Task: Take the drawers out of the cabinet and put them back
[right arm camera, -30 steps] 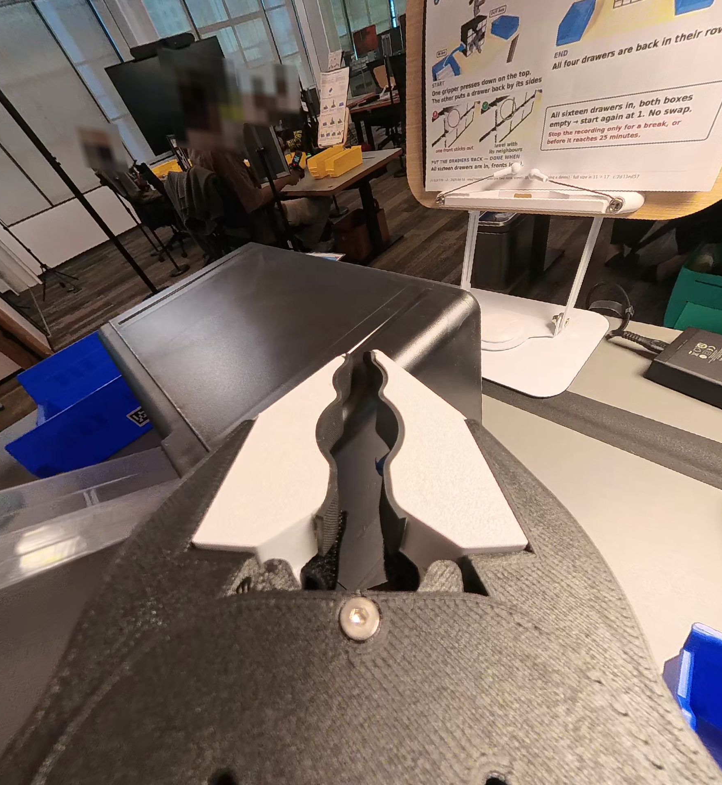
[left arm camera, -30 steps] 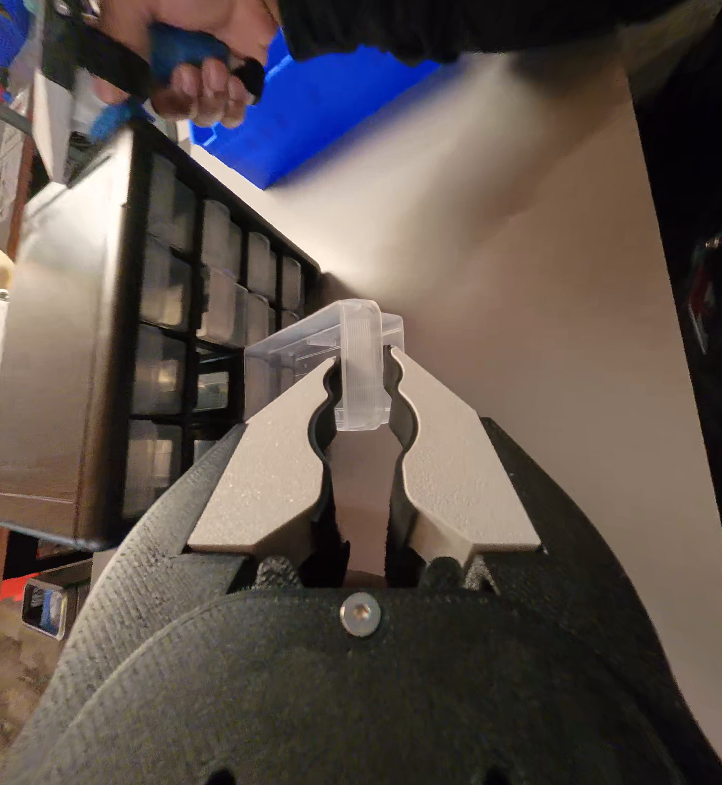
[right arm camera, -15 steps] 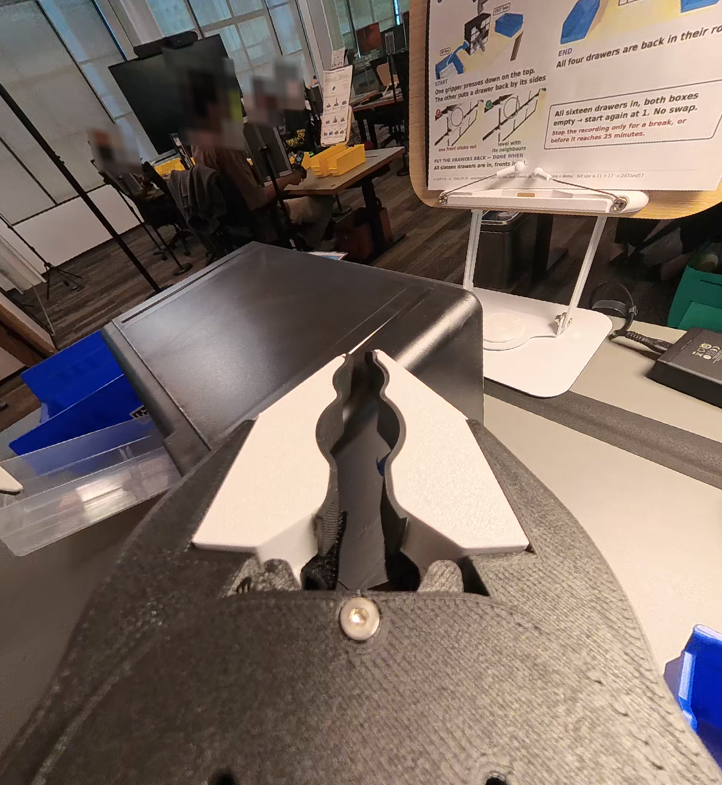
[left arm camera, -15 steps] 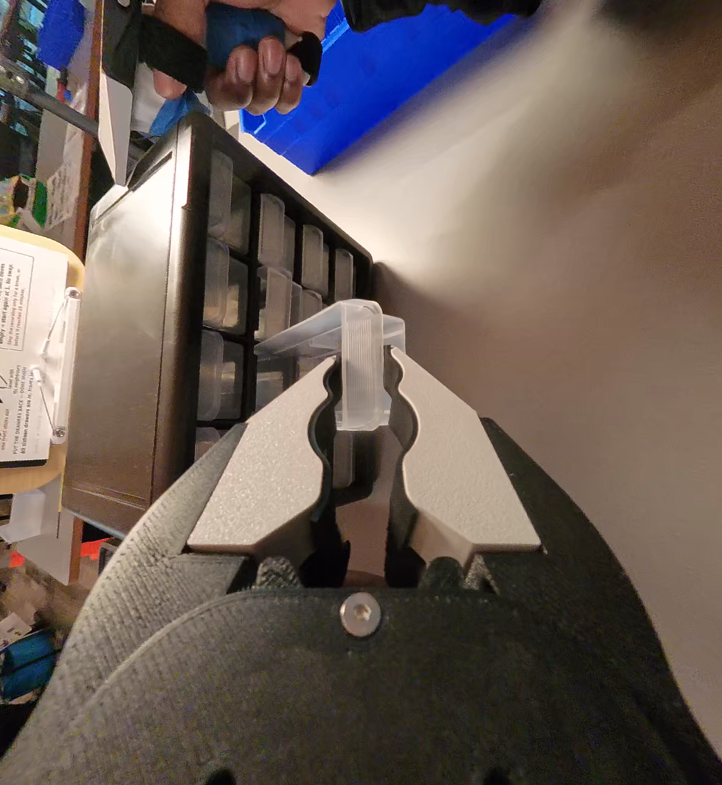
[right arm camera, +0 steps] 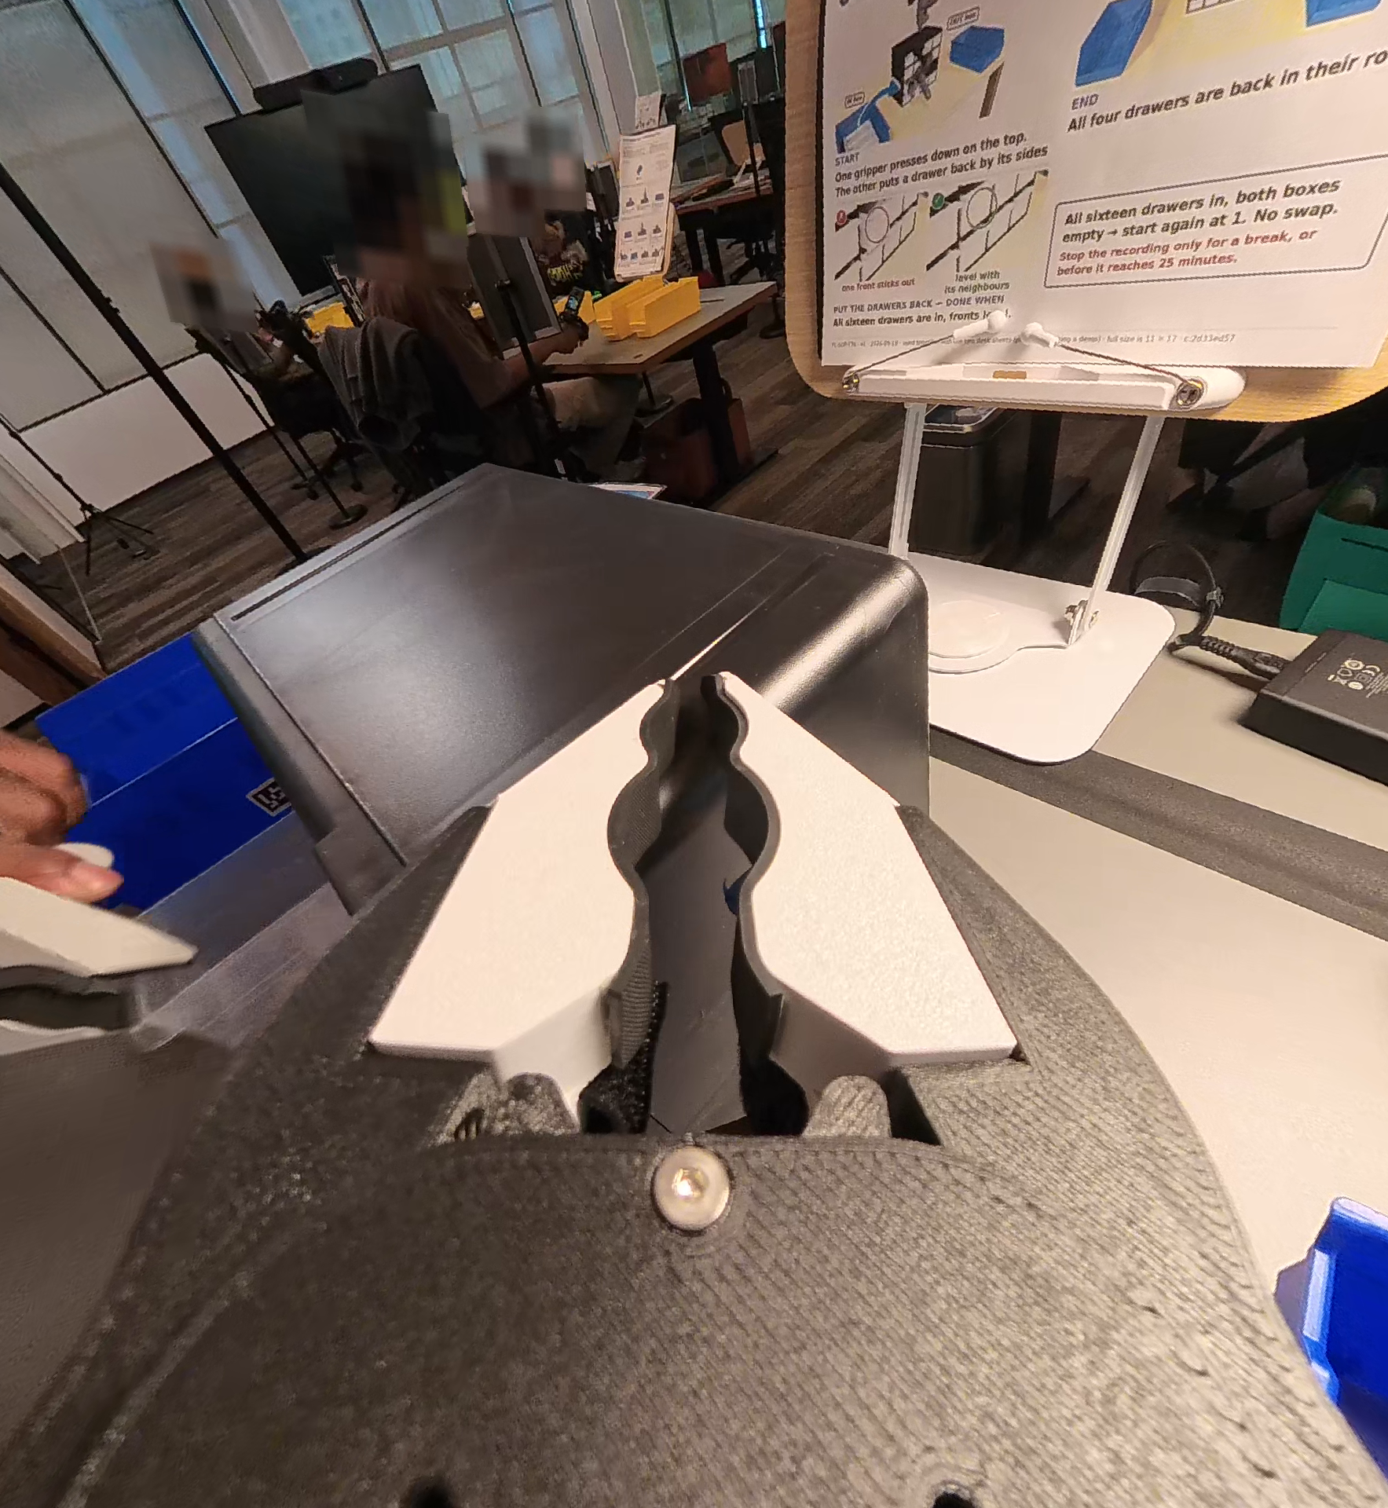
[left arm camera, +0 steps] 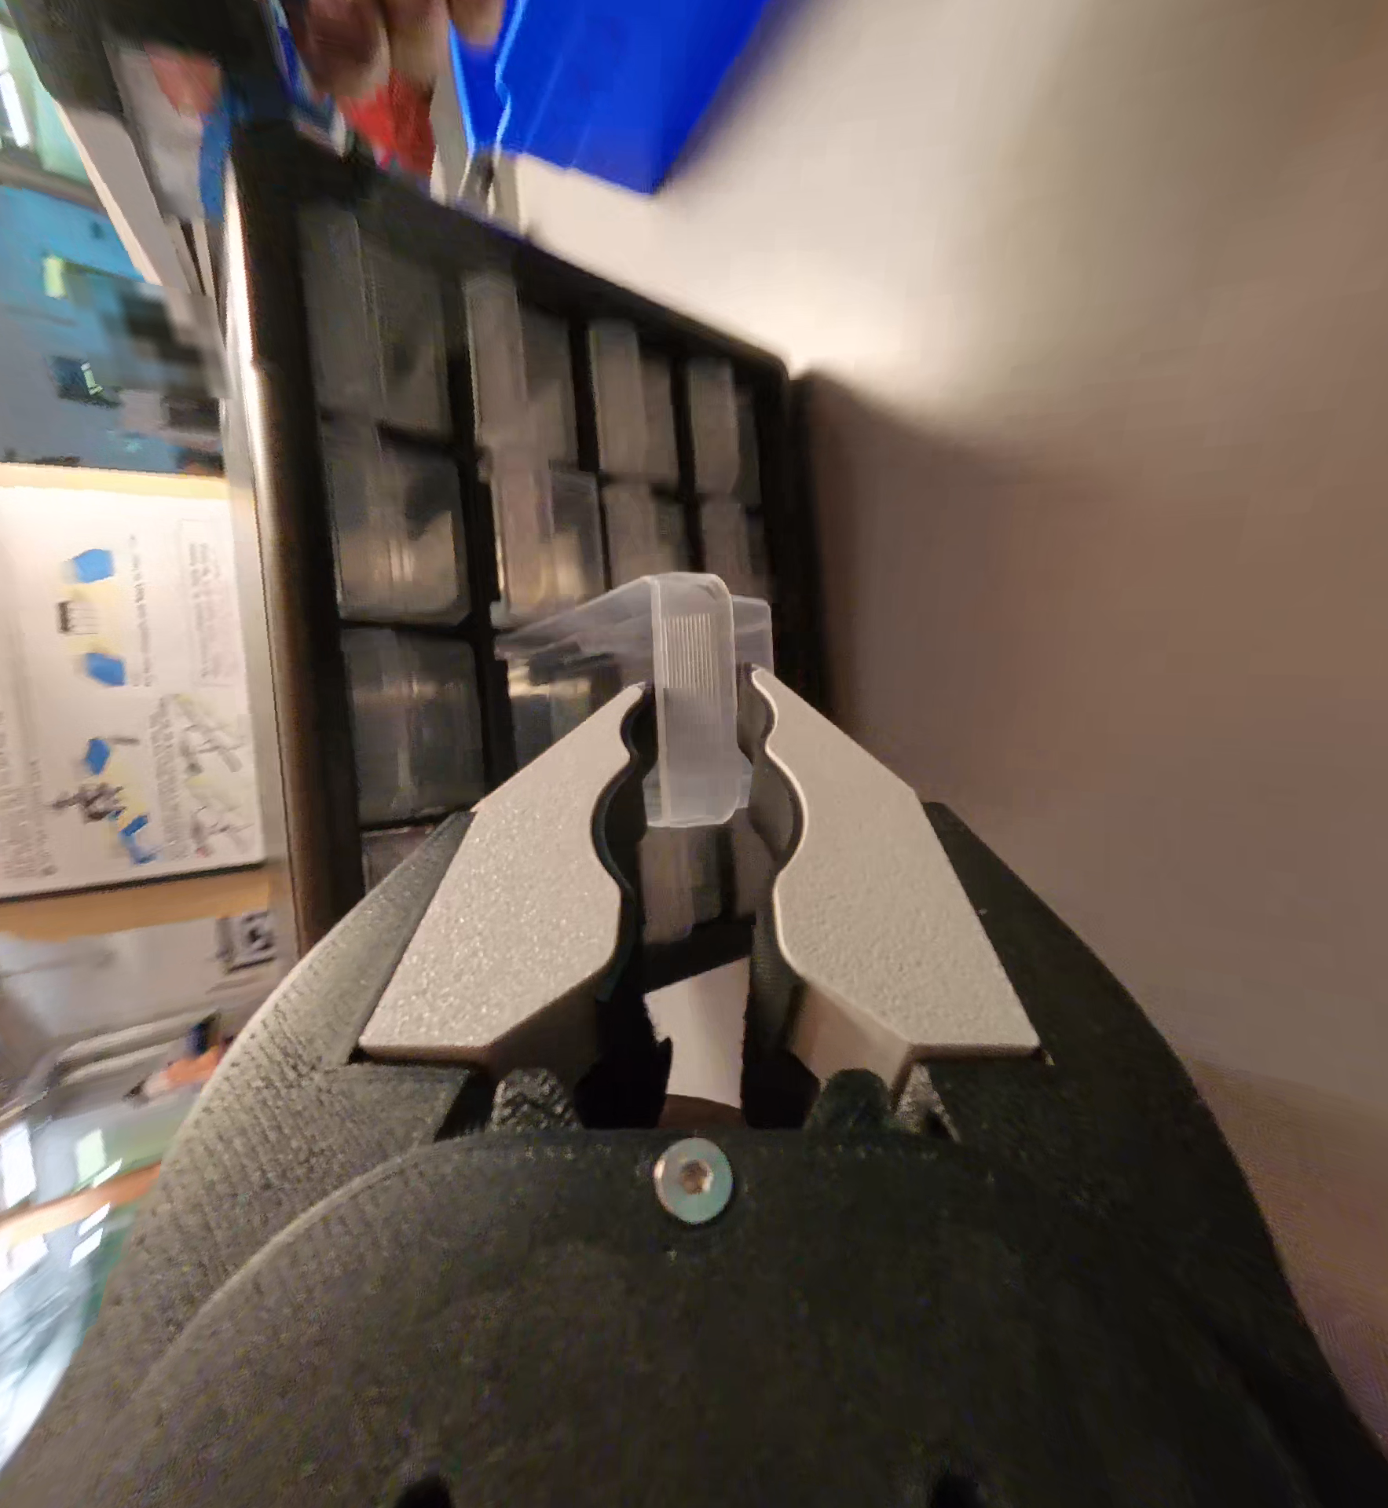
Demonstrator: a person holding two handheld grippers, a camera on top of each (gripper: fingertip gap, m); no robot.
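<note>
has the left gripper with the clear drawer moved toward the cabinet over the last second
Yes. The left gripper, shut on the clear drawer by its handle, has closed in on the black cabinet, whose front now looms larger and sits more squarely ahead.

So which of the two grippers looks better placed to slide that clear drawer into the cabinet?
Left, probably. The left gripper already clamps the clear drawer by its handle, facing the cabinet front. The right gripper sits over the cabinet's top, holding nothing.

Instruction sheet (right arm camera: 1123,163) on white stand (right arm camera: 1033,669)
</note>
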